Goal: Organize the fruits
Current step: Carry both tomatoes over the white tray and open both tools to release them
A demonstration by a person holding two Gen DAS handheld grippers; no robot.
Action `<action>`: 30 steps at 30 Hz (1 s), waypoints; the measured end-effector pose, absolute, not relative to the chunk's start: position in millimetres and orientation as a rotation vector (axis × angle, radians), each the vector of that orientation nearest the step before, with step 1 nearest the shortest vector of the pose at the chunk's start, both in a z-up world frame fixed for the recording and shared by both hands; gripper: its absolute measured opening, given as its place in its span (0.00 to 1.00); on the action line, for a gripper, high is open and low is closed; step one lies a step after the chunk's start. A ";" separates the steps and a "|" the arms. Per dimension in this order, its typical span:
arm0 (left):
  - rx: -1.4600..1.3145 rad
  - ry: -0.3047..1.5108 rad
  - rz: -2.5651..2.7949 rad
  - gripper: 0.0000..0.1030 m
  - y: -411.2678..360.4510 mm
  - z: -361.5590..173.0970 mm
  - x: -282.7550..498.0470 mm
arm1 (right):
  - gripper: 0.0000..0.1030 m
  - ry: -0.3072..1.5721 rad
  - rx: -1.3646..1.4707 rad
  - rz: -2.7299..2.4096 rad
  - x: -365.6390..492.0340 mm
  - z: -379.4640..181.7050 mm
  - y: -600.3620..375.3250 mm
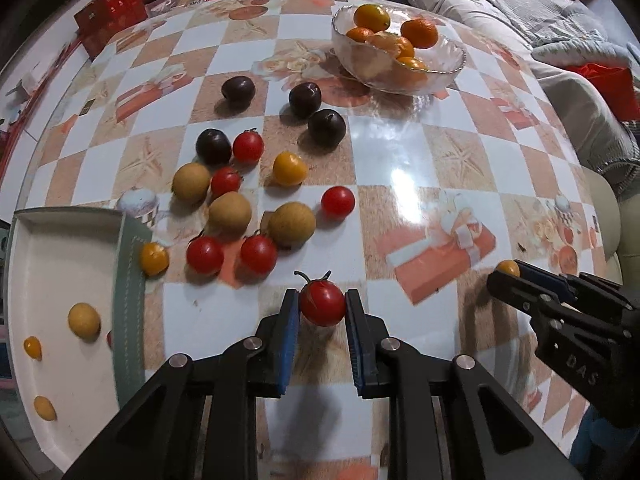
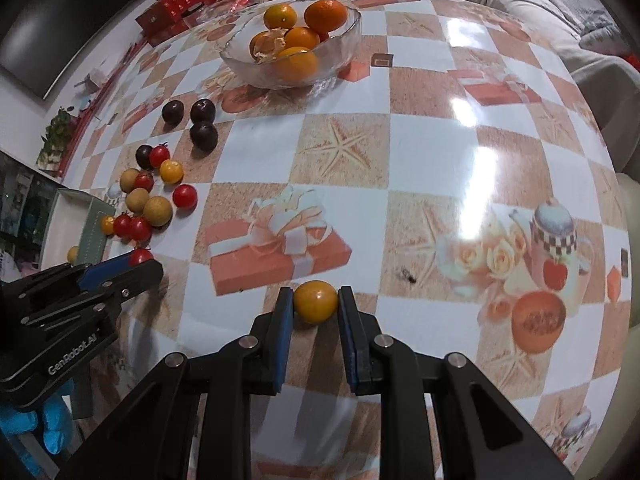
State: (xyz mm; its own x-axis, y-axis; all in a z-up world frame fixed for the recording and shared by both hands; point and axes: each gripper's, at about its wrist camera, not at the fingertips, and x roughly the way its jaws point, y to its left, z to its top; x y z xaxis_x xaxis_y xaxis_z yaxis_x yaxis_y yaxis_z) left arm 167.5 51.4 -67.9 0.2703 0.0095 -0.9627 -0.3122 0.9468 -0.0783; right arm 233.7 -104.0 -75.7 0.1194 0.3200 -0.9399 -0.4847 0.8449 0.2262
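tray (image 1: 60,256) left of fruits (image 1: 240,200), bowl (image 1: 400,76) behind

Readable markings, two entries. "DAS" is printed in pale capital letters on the black body of the right gripper (image 1: 510,276), seen in the left wrist view near the right edge of the tabletop (image 1: 400,160); the word is cut off by the frame edge, so more letters may exist. "GenRobot.AI" is printed in pale letters on the black body of the left gripper (image 2: 138,260), seen in the right wrist view near the left edge. Gold characters are borne by red boxes (image 1: 116,4) at the far edge, too small to be read.
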 end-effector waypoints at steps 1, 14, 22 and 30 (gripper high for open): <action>-0.273 1.281 0.216 0.23 51.2 -65.4 164.1 | 0.23 1.327 -0.147 0.590 231.4 -74.1 -105.2; -0.300 1.245 0.205 0.23 69.1 -36.2 120.5 | 0.23 1.350 -0.109 0.607 202.4 -59.9 -90.4; -0.326 1.219 0.239 0.23 94.9 -22.5 88.2 | 0.23 1.341 -0.126 0.654 180.9 -49.4 -59.7; -0.349 1.196 0.315 0.23 133.3 -15.6 51.1 | 0.23 1.326 -0.178 0.726 158.3 -39.1 -12.7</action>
State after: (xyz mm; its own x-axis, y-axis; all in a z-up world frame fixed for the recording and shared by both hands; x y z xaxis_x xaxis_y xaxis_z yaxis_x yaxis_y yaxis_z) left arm 51.1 133.3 -15.6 0.3344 0.0533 -0.9409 -0.4169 0.9038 -0.0970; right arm 158.3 -12.7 -39.1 0.0612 0.3796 -0.9231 -0.5731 0.7706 0.2789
